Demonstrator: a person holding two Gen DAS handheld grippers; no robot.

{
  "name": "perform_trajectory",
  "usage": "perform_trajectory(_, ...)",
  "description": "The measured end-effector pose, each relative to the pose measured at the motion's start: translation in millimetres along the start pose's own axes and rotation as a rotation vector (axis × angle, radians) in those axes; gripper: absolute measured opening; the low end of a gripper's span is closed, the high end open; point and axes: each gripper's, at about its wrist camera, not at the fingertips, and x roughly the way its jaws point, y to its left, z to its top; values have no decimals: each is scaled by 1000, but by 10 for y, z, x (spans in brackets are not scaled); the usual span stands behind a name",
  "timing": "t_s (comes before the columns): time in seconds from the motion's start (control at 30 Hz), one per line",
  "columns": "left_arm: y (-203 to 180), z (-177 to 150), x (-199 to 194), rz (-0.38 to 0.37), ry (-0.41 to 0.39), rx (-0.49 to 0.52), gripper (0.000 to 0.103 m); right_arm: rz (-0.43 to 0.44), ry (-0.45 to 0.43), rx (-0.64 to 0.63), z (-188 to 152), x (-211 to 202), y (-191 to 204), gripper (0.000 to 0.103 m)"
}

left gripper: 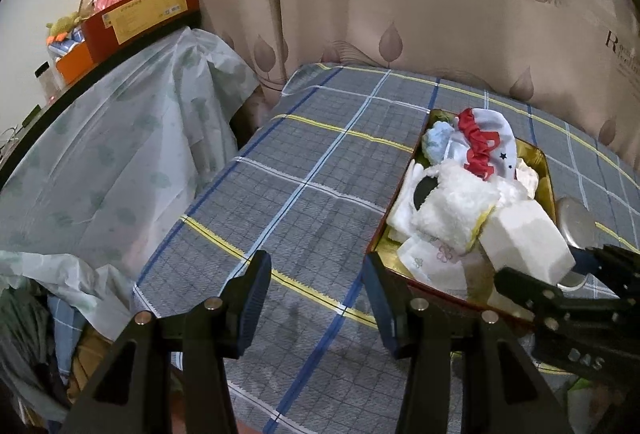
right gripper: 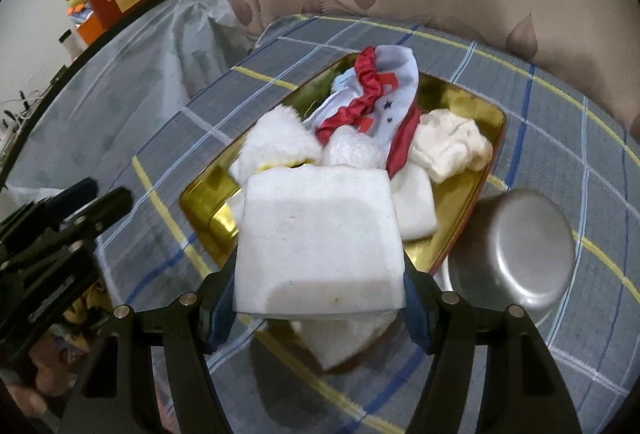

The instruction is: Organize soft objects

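A: Soft objects mostly sit in the gold tray [left gripper: 548, 170] already, left wrist view first. I count a fluffy white piece [left gripper: 452, 206], a red-trimmed cloth [left gripper: 486, 138], a small blue thing [left gripper: 438, 140] at the far end, and flat white cloths along the near rim. My left gripper [left gripper: 316, 286] hangs with its jaws wide apart and nothing between them, over bare plaid cover [left gripper: 320, 162].

B: And the foam?

A: White foam block [left gripper: 528, 238] is at the tray's near corner, pinched by my right gripper [left gripper: 560, 270] coming in from the right. No loose soft item left on the plaid in this view.

B: Right wrist view?

A: Same foam block [right gripper: 320, 238] fills the middle, clamped between the right gripper [right gripper: 320, 310] pads at roughly half span, over the tray's near end [right gripper: 200, 202]. Looks like the last piece to drop; I judge the job nearly done, release still pending.

B: Anything in the way?

A: Upturned metal bowl [right gripper: 516, 254] sits just beside the tray's right rim, close to my right finger. Pile is already high, with a crumpled cream cloth [right gripper: 452, 142] and the red-trimmed cloth [right gripper: 376, 94] on top, so foam may slide off. Left gripper [right gripper: 80, 210] is near the tray's left side, apart from it.
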Motion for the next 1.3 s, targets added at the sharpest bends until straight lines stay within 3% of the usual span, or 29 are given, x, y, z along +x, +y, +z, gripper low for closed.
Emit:
perform_trajectory(0.33, -9, -18, 29, -3, 11, -2, 49, -154, -108, -78, 213, 92, 68, 65)
perform_trajectory(0.67, 29, -32, 81, -17, 29, -28, 49, -69, -100, -72, 114, 16, 54, 69)
perform_trajectory(0.87, 24, -37, 47, -20, 20, -26, 49, -22, -120, -60, 41, -115, 50, 82)
perform_trajectory(1.07, -21, -47, 11, -29, 14, -16, 49, -39, -153, -55, -10, -262, 58, 84)
perform_trajectory(1.3, -142, -54, -24, -36, 3, 24, 49, -136, -156, -5, -196, -412, 47, 94)
